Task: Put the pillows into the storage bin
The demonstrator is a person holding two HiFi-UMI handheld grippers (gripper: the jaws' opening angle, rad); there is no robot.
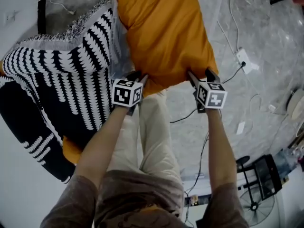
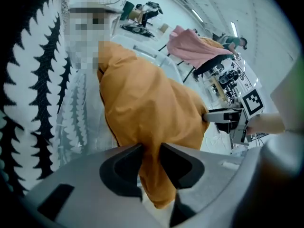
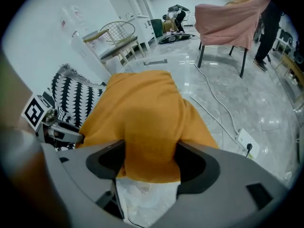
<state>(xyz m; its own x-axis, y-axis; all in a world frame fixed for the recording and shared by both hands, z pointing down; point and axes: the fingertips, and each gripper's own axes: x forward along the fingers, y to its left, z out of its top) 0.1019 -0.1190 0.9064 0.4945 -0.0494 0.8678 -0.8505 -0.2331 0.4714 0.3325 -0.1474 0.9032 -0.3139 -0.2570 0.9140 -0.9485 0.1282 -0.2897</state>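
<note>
Forearms [image 1: 102, 146] run down to both grippers. Left gripper [image 1: 139, 78] jaws are pinched on a thin fold of the orange pillow [image 1: 161, 32], at its near edge. Right gripper [image 1: 199, 74] jaws are clamped on a thicker bunch. The two-corner hold probably keeps it spread. The black-and-white pillow [image 1: 71, 80] crowds its left, with a clear wall [image 2: 78, 113] between them, maybe the bin. Power strip [image 1: 244, 60] lies on the floor to the right.

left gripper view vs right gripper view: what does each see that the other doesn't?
Only the left gripper view: how the left gripper grips, with its jaws pinched on a thin fold of the orange pillow.
Only the right gripper view: the right gripper clamped on a thick corner of that pillow, and a power strip on the floor.
Both: the orange pillow, black-and-white patterned fabric, a pink-draped chair, and the opposite gripper at the pillow's far corner.
</note>
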